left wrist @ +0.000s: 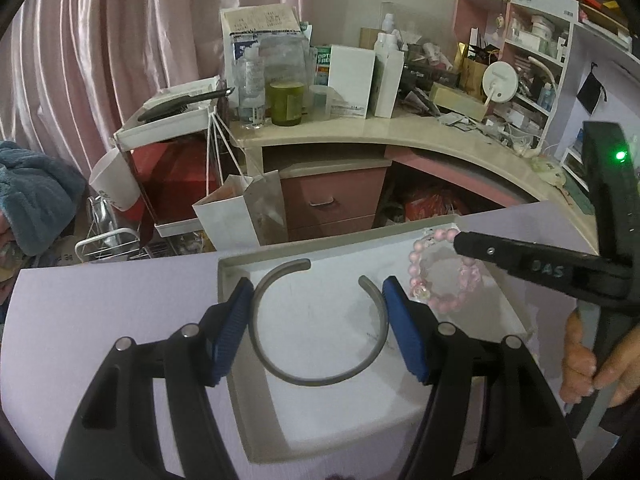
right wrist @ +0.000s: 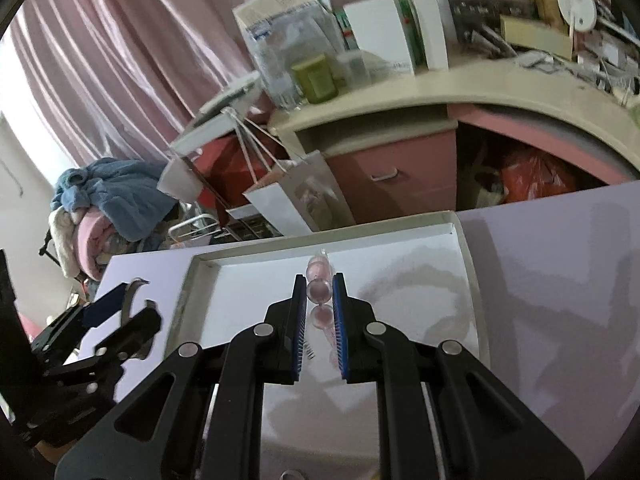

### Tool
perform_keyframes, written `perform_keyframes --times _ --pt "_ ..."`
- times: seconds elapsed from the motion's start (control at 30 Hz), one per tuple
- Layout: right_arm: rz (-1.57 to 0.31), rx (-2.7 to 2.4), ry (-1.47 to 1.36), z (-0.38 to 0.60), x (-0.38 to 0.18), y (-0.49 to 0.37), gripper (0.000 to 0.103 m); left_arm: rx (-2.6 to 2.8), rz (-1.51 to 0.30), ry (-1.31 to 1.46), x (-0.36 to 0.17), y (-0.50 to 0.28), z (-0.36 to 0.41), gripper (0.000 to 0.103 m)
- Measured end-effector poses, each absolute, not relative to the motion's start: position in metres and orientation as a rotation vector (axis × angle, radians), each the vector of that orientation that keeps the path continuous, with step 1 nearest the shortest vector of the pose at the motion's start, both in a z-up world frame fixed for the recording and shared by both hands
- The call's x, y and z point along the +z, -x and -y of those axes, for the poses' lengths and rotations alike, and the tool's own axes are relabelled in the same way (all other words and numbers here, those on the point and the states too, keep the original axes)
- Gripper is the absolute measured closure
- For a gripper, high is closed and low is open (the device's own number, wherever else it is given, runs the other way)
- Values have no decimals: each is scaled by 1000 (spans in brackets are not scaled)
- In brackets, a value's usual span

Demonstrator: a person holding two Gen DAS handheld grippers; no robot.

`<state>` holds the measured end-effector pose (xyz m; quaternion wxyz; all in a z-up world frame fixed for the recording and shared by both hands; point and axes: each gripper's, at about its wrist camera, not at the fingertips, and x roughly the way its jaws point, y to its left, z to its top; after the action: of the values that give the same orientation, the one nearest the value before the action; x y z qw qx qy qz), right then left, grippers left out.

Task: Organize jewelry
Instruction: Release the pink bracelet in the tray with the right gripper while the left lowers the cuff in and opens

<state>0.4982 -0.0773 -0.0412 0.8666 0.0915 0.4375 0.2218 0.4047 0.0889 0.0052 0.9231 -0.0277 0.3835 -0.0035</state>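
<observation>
Right now your grey metal open cuff bangle [left wrist: 318, 328] sits between the blue pads of the left hand-held gripper [left wrist: 318, 330], which is clenched on its two outer sides, so the cuff hangs flat over the shallow white cardboard tray [left wrist: 232, 280], gap turned away from you. Gripping it across its width likely keeps the springy band from twisting, though a harder squeeze could bend it. Just beside it, the pink beaded bracelet with clear glassy beads [left wrist: 444, 272] dangles from the right hand-held gripper [right wrist: 320, 308], whose jaws are nearly closed on a couple of beads; the right wrist view shows beads pinched between the pads, the rest of the loop hanging below. Holding a single point lets the elastic loop fall open, which probably helps you lay it down without tangling. Both pieces hover above the tray, the cuff toward its left, the bracelet toward its far right corner, so neither should overlap the other. The tray rests on the pale lilac counter [left wrist: 100, 308], well apart from the cluttered beige desk [left wrist: 360, 132] behind.
</observation>
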Motion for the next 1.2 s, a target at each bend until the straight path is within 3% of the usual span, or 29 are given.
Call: perform_keyframes --times 0.13,0.17,0.2,0.27,1.1,1.2 --pt "-929 418 -115 78 -50 -505 88 -12 -798 57 -2 -415 -90 37" --pt "-927 408 -102 80 -50 -505 83 -12 -801 57 -4 -417 -90 37" --pt "-923 406 -97 82 -49 -504 77 -13 -801 58 -4 -418 -90 37" --pt "-888 394 -93 90 -43 -497 41 -15 -801 59 -5 -420 -89 37" --pt "-850 336 -90 122 -38 -459 40 30 -871 46 -46 -455 -77 36" --pt "-841 333 -90 123 -34 -452 40 36 -839 44 -39 -450 -78 21"
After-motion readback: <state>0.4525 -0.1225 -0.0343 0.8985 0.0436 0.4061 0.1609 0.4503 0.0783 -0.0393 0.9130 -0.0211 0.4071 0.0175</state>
